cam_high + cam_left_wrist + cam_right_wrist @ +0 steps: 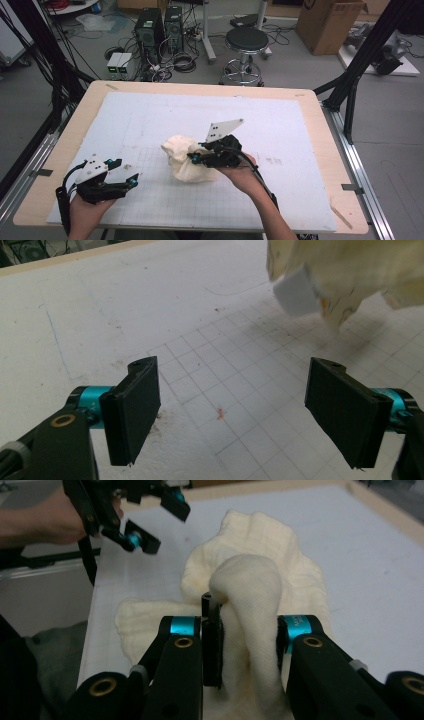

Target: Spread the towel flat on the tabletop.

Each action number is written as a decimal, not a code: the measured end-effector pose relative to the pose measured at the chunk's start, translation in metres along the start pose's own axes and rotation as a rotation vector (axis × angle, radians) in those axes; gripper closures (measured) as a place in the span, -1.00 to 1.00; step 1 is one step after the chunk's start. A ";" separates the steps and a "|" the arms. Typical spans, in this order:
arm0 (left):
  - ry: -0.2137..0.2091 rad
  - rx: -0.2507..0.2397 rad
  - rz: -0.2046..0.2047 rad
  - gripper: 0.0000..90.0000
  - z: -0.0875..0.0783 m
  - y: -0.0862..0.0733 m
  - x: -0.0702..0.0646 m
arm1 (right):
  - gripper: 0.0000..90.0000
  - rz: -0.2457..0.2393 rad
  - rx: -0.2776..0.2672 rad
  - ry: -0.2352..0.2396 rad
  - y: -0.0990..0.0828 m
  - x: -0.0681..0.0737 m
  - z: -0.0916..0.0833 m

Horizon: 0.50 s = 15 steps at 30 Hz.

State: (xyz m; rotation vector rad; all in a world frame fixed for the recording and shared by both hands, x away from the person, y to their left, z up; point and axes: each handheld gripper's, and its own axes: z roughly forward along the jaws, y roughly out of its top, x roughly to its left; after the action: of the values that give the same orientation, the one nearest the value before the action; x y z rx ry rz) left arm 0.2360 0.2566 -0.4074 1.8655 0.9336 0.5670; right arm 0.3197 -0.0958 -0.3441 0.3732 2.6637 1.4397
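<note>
Nearest the lens in the right gripper view, the right gripper (247, 645) had its black jaws closed on a thick fold of the cream cloth (260, 575), the fabric bulging up in a rounded hump between the pads and the rest of it spreading away over the white mat (370, 565). From the high view, that same right gripper (196, 156) sat near the middle of the tabletop (330, 130), carried by the person's right hand (240, 175), with the cloth (182, 160) bunched at its tip and draped down onto the gridded part of the mat (how much of the bundle was lifted clear could not be told). The left gripper (126, 172) rested well apart from it, near the front left corner of the mat, held in the left hand (87, 207). In the left gripper view the left gripper (232, 407) had its two pads standing wide apart with nothing but bare grid between them, and the cloth (350, 275) hung blurred at the upper right, beyond the jaws and not touching them. A round black stool (246, 42) stood on the floor beyond the far edge of the tabletop.
</note>
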 end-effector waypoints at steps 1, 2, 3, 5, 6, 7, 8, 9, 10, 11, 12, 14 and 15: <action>-0.001 -0.002 -0.002 -0.50 0.000 0.000 0.000 | 0.70 0.000 0.000 0.000 0.000 0.000 0.000; 0.000 -0.001 -0.003 -0.50 0.001 0.000 -0.001 | 0.70 0.003 0.021 -0.007 -0.003 -0.002 0.006; -0.003 0.000 -0.002 -0.50 0.001 0.000 -0.001 | 0.70 0.007 0.027 -0.010 -0.008 -0.003 0.011; -0.007 0.003 0.002 -0.50 0.004 0.001 -0.003 | 0.68 0.066 0.092 -0.032 -0.026 -0.011 0.026; -0.010 0.007 0.009 -0.50 0.005 0.002 -0.003 | 0.68 0.066 0.092 -0.032 -0.026 -0.011 0.026; -0.014 0.012 0.010 -0.50 0.007 0.002 -0.004 | 0.68 0.068 0.112 -0.043 -0.032 -0.014 0.031; -0.021 0.017 0.015 -0.49 0.009 0.003 -0.005 | 0.68 0.083 0.124 -0.045 -0.038 -0.016 0.033; -0.026 0.020 0.019 -0.49 0.012 0.003 -0.007 | 0.68 0.098 0.137 -0.054 -0.043 -0.018 0.036; -0.030 0.020 0.019 -0.48 0.014 0.004 -0.008 | 0.67 0.097 0.174 -0.087 -0.052 -0.021 0.039; -0.035 0.025 0.025 -0.48 0.017 0.005 -0.010 | 0.67 0.097 0.174 -0.087 -0.052 -0.021 0.039; -0.042 0.030 0.027 -0.47 0.019 0.006 -0.011 | 0.65 0.108 0.187 -0.097 -0.056 -0.022 0.040; -0.067 0.038 0.028 -0.42 0.025 0.008 -0.015 | 0.59 0.140 0.171 -0.095 -0.062 -0.027 0.039; -0.084 0.045 0.025 -0.33 0.027 0.009 -0.016 | 0.41 0.155 0.153 -0.112 -0.062 -0.028 0.036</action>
State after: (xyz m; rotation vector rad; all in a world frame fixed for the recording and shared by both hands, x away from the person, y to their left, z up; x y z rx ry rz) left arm 0.2487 0.2265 -0.4111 1.9285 0.8750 0.4826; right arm 0.3433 -0.1070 -0.4169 0.6668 2.7127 1.2132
